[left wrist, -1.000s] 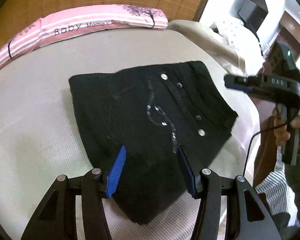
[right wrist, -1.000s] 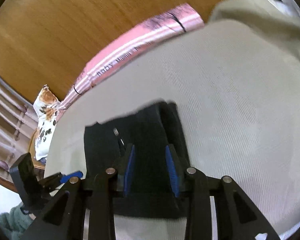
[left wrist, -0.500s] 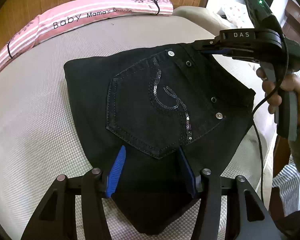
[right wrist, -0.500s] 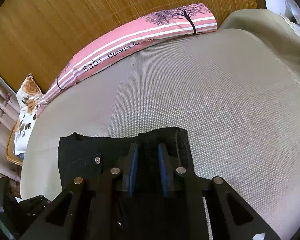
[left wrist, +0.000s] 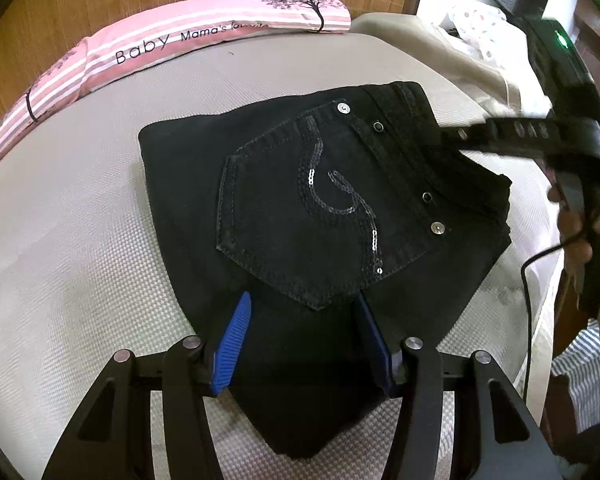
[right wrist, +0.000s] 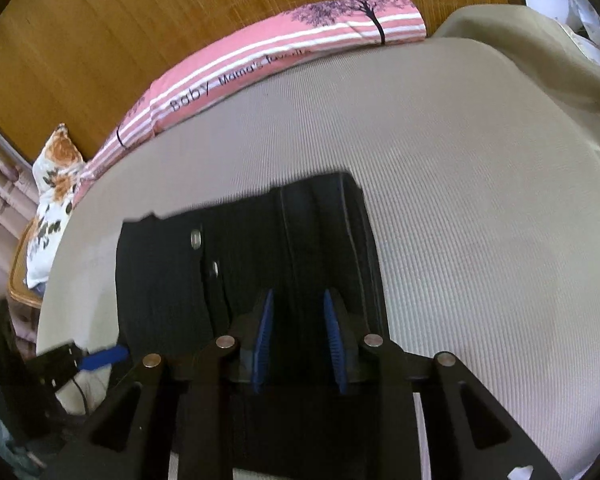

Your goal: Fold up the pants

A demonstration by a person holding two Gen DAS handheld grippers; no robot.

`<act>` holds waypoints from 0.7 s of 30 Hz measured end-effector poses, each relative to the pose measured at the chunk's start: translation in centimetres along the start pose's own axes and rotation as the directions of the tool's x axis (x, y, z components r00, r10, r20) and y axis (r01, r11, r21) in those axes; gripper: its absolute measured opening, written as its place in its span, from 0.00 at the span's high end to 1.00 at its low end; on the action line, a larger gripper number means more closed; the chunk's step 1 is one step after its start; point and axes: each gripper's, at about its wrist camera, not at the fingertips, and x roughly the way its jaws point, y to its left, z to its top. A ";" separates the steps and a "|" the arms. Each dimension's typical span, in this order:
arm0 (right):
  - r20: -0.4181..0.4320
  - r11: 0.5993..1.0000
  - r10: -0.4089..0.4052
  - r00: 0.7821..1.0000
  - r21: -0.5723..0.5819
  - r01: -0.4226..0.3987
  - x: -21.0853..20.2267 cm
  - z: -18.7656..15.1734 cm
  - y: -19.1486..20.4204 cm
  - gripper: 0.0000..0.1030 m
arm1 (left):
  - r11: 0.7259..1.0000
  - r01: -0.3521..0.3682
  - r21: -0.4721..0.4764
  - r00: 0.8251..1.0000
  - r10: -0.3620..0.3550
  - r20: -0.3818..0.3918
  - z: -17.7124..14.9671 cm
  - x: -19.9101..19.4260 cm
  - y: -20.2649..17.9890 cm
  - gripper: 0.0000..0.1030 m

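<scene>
Black denim pants (left wrist: 324, 208) lie folded compactly on the woven mat (left wrist: 80, 240), directly ahead of both tongs. Left gripper (left wrist: 304, 340) and right gripper (right wrist: 298, 344) hover released; press any lifted edges flat, judging gently.

Black pants (left wrist: 324, 208), folded flat, pocket up

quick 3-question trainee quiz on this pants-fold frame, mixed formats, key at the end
1. True or false: the black pants lie folded into a compact bundle on the bed.
2. Multiple choice: the sequin swirl sits on A) a back pocket, B) the pink pillow, C) the waistband.
3. Fill in: the left gripper has its jaws ____ above the pants.

Key: 1 true; 2 A; 3 open. The right gripper is open too.
</scene>
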 end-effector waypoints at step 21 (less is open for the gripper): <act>-0.002 0.987 0.155 0.988 0.032 -0.154 -4.1 -1.3 -3.2 0.40 | 0.932 0.185 -0.311 0.983 -0.175 0.060 0.3 -2.2 7.9 0.45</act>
